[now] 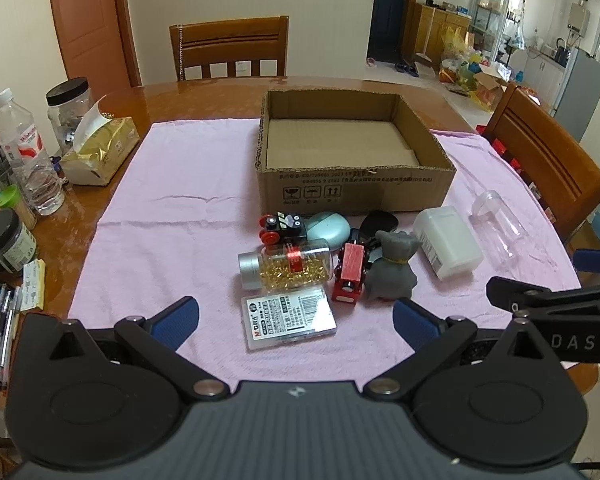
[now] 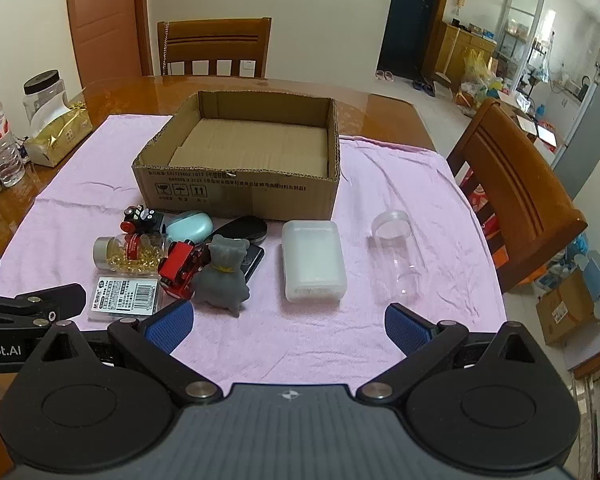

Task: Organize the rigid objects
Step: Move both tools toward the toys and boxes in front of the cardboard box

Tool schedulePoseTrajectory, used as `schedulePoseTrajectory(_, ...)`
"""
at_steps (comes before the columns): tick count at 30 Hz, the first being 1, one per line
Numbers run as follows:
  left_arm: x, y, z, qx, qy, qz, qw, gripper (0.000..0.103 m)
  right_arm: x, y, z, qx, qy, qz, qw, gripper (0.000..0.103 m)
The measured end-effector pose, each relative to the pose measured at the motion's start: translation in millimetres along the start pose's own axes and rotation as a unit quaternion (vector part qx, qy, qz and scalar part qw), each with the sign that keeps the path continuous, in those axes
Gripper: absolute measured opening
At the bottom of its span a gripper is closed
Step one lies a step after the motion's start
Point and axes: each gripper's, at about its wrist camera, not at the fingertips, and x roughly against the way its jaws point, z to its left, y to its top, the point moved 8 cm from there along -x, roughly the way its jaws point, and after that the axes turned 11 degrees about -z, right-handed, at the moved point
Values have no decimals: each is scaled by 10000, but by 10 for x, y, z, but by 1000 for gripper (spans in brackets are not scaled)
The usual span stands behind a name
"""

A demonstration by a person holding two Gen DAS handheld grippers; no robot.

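Observation:
An open cardboard box stands empty on the pink cloth. In front of it lie a black toy car, a capsule bottle, a red toy train, a grey figurine, a flat labelled case, a white box and a clear jar. My left gripper is open and empty above the labelled case. My right gripper is open and empty near the white box.
A teal case and black items lie in the pile. A tissue pack, bottles and jars crowd the table's left edge. Wooden chairs stand behind and to the right.

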Motion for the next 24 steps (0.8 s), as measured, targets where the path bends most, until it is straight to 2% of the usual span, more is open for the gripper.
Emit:
schedulePoseTrajectory(9, -163, -119, 3, 98, -120, -181, 9997, 102, -106, -41, 8, 297, 57, -260, 9992, 103)
schedulePoseTrajectory(14, -381, -236, 52, 107, -23, -240, 9997, 102, -238, -167, 21, 342, 213, -238, 9989, 103)
schedulePoseTrajectory(24, -948, -574, 139, 336, 173, 169, 9991, 102, -459, -480, 0, 376, 396, 99, 9985, 103)
